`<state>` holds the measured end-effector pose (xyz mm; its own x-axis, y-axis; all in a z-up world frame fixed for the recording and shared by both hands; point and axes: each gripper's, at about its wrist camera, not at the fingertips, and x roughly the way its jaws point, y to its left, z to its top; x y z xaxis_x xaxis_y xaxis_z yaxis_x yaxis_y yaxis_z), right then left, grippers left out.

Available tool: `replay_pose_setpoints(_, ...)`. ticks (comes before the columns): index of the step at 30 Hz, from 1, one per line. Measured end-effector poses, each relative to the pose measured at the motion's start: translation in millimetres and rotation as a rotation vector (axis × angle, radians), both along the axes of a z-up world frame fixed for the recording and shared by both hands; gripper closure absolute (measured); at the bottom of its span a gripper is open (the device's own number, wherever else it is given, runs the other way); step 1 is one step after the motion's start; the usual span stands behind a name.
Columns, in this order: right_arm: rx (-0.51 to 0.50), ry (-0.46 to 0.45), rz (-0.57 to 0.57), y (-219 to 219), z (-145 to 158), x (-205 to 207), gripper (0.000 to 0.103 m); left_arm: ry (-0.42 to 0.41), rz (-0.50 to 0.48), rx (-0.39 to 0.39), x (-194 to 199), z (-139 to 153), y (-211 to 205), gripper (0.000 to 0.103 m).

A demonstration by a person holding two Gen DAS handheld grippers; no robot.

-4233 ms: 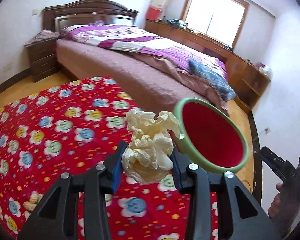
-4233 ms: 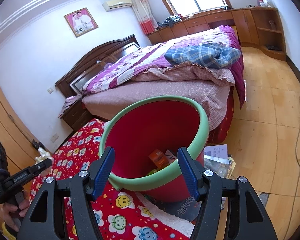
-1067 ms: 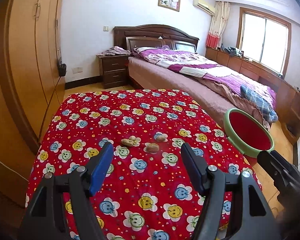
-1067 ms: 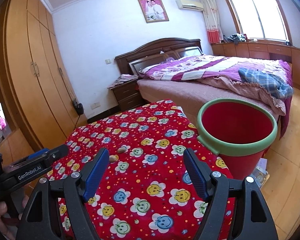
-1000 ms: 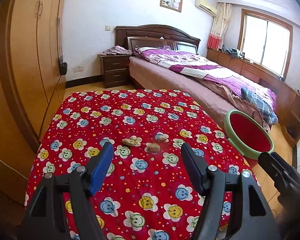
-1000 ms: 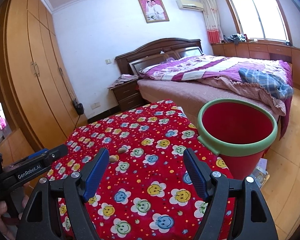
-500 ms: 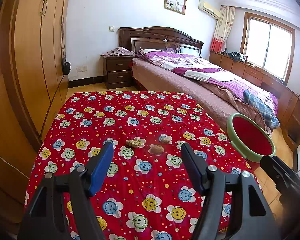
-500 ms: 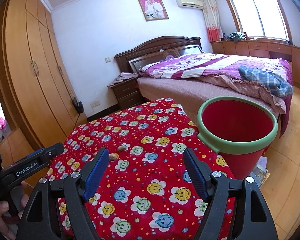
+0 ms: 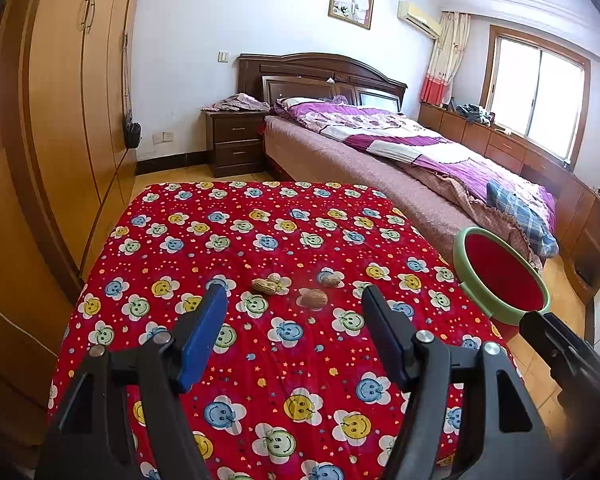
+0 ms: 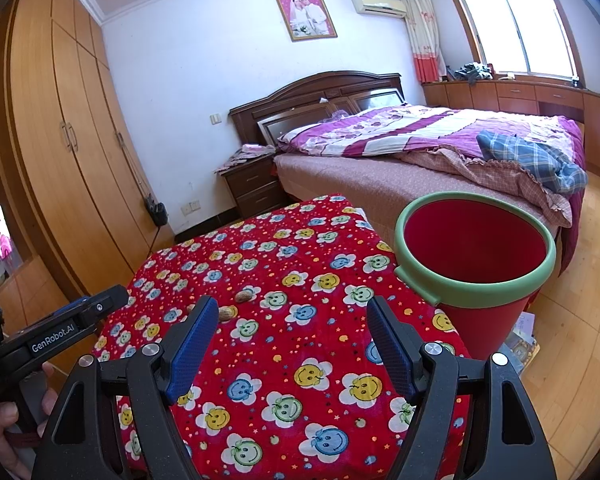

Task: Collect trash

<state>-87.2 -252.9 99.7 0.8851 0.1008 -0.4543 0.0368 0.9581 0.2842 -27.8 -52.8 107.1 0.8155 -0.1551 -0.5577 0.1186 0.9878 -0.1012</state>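
Note:
Three peanut shells lie on the red flowered tablecloth (image 9: pixel 260 360): a double one (image 9: pixel 265 286), one (image 9: pixel 313 299) to its right, one (image 9: pixel 331 279) further right. Two shells (image 10: pixel 243 296) (image 10: pixel 227 313) show in the right wrist view. The red bin with a green rim (image 9: pixel 500 276) (image 10: pixel 474 264) stands at the table's right edge. My left gripper (image 9: pixel 294 336) is open and empty, just short of the shells. My right gripper (image 10: pixel 290 346) is open and empty over the cloth, left of the bin.
A bed (image 9: pixel 400 152) with a purple quilt lies beyond the table. A nightstand (image 9: pixel 234 142) stands by it. Wooden wardrobes (image 9: pixel 72 100) line the left wall. Papers (image 10: pixel 522 338) lie on the wood floor beside the bin.
Earlier my left gripper held crumpled tissue by the bin; now it is empty. In the last second both grippers have eased slightly forward, and the shells look a little nearer.

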Motion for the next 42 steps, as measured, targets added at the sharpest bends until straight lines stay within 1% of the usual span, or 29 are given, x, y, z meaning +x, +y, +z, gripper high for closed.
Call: replay_pose_setpoints(42, 0.010, 0.007, 0.009, 1.4, -1.8, 0.7, 0.026, 0.001, -0.002, -0.005, -1.0, -0.5, -0.7, 0.034)
